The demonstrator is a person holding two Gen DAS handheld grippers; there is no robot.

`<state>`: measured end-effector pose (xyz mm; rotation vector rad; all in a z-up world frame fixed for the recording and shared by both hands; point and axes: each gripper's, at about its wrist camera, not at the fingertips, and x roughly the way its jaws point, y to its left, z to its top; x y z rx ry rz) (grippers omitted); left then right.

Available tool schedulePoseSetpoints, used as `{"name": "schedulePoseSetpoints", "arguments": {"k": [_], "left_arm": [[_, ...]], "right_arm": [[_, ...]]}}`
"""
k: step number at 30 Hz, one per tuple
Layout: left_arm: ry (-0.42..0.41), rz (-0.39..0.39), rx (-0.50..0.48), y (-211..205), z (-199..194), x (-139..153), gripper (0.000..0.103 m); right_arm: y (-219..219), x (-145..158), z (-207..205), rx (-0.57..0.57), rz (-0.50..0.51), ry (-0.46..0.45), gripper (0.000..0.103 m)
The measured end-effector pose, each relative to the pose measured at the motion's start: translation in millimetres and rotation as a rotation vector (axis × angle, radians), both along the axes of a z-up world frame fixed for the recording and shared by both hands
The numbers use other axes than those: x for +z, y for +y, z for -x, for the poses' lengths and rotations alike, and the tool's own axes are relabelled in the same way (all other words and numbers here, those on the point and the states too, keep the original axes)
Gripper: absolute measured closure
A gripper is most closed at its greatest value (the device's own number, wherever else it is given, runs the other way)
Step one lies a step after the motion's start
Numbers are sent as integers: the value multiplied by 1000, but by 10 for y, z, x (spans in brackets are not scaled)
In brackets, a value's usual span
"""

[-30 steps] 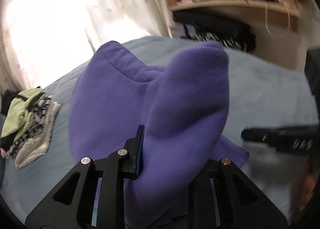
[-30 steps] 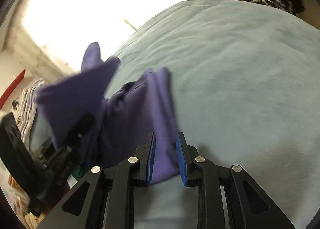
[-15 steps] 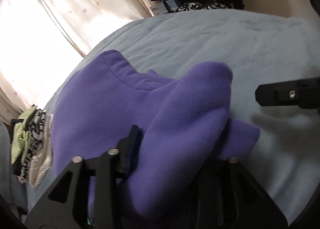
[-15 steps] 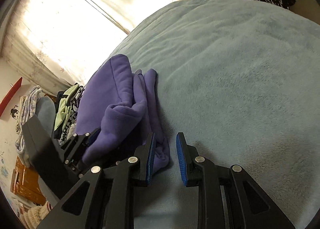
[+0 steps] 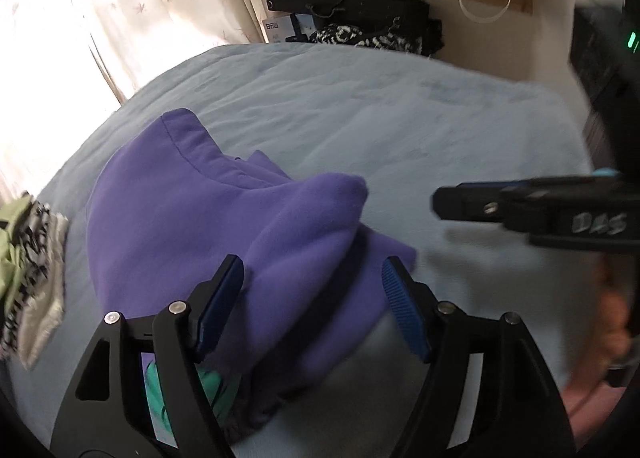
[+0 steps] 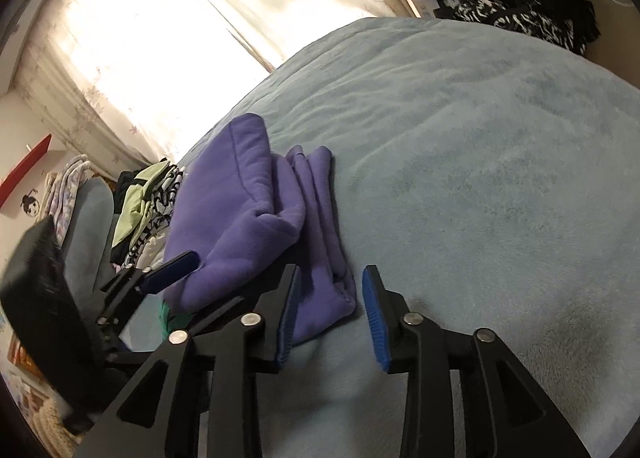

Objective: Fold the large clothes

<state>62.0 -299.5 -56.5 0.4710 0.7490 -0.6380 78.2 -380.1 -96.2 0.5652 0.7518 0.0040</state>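
Both hand-held grippers, left (image 5: pixel 312 308) and right (image 6: pixel 330 318), have just opened, releasing the purple garment (image 5: pixel 224 226); bedspread (image 6: pixel 480 162) rightward lies bare.

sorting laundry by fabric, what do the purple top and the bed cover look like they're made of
Purple top: looks like fleece, matte and fuzzy, thick soft folds with rounded edges, no sheen. Bed cover: seems a plush, short-pile blanket in pale blue-grey; its nap shows darker and lighter brushed patches. The exact fibre of either cannot be told.

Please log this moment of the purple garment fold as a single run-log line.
stage: release | left gripper: jaws just opening, open | right gripper: jaws just opening, open | purple garment: folded on bed
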Motion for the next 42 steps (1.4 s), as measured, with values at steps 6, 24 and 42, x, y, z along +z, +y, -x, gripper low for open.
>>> {"name": "schedulePoseSetpoints", "arguments": {"k": [6, 24, 42], "left_arm": [[48, 93, 74, 451, -106, 482, 34], [370, 359, 457, 1886, -2039, 360, 33], [337, 338, 372, 1487, -2501, -90, 21]], "right_arm": [[118, 283, -158, 83, 35, -13, 67], [179, 555, -2144, 291, -205, 107, 32], [239, -188, -2732, 366, -225, 167, 70]]}}
